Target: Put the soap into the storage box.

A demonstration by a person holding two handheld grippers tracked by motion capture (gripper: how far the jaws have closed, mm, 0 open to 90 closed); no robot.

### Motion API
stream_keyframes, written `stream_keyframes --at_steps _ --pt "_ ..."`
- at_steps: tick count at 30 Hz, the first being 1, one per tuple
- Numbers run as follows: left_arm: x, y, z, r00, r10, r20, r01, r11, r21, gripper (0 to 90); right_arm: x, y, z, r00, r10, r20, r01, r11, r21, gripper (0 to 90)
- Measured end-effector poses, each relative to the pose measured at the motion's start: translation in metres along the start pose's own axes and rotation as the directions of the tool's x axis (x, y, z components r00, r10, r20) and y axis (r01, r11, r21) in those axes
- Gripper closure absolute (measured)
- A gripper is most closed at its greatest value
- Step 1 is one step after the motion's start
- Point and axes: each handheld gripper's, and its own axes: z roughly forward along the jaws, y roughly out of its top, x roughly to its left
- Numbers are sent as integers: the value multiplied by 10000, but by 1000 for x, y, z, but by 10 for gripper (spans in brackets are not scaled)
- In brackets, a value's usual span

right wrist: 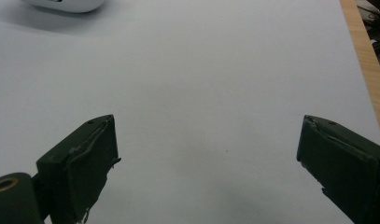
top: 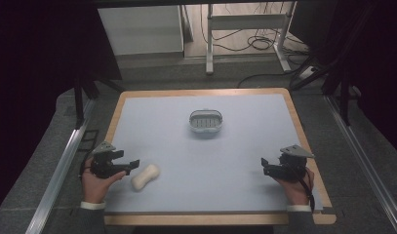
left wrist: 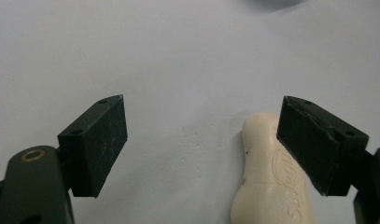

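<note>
Soap bar (top: 145, 177) lying near the table's (top: 245, 146) front-left corner, long axis slanting away | left gripper (top: 129, 166) nearer, jaws gaping wide, soap beside one jaw | right gripper (top: 266, 166) idling wide, empty.

Soap bar (top: 145, 177) lies left, before soap dish (top: 206, 122)
</note>
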Motion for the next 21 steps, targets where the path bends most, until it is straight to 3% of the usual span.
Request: stream_keyframes --at_steps 6,9,13,21 --pt "4 1 -1 10000 -21 73 22 10000 -51 163 -3 -2 -1 10000 -3 -47 2 9999 -104 61" --pt "5 2 -2 9999 -37 116 38 10000 -78 163 -3 -3 -1 9995 30 320 -24 9998 -181 62" --pt "6 3 0 9999 -17 154 18 10000 -55 162 -3 -5 -2 9993 74 369 -68 9999 -141 67" --pt "7 5 2 9998 2 197 -2 10000 -5 162 0 -8 -2 9998 -45 175 49 9997 -244 75"
